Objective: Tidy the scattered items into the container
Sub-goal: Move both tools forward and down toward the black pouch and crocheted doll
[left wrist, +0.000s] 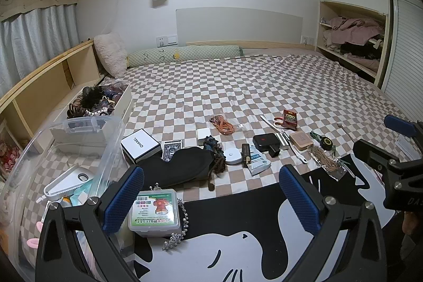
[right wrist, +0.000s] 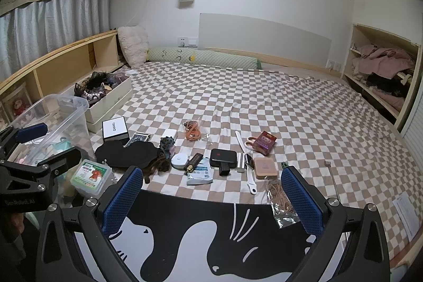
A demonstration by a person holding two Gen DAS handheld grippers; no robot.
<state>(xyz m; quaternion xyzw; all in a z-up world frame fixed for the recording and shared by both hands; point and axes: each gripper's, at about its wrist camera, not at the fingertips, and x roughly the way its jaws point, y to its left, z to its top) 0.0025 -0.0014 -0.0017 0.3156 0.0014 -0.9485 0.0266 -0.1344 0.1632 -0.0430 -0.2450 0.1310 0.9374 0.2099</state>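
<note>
Checkered bed (right wrist: pixel 264 102), scattered items, clear container (left wrist: pixel 111 139), small box (left wrist: pixel 156 212)

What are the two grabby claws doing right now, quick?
Left gripper: open, holding nothing, above the small plastic box.
Right gripper: open, holding nothing, near the bag of rubber bands.

Left gripper (left wrist: pixel 211 196) jaws wide apart, nothing between pads, hovering just right of clear bin (left wrist: pixel 23 163). Right gripper (right wrist: pixel 211 196) likewise spread, empty, farther right of bin.
</note>
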